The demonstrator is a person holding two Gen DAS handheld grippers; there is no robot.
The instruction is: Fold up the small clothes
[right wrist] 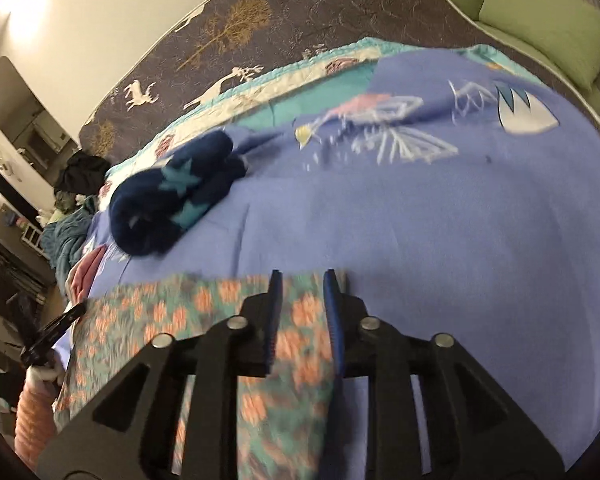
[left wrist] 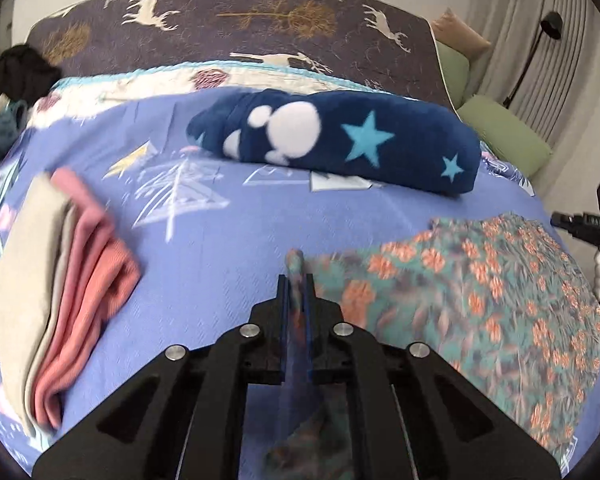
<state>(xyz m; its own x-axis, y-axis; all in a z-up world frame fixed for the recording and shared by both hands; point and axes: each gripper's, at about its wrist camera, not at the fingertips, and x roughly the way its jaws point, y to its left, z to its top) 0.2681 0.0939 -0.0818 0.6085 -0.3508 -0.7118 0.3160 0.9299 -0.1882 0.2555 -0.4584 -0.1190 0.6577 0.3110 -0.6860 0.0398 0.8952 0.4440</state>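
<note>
Your floral garment (left wrist: 480, 280), teal with orange blossoms, lies spread across the near side of the bed (left wrist: 220, 216). Your left hand-held gripper (left wrist: 296, 284) pinches a bunched corner of it between nearly closed jaws. Your right hand-held gripper (right wrist: 302, 280) stands partly open over its far edge, pads clear of the cloth. A folded pink and beige stack (left wrist: 60, 292) sits left; a rolled navy star blanket (left wrist: 340, 140) lies beyond, with bare blue cover between.
</note>
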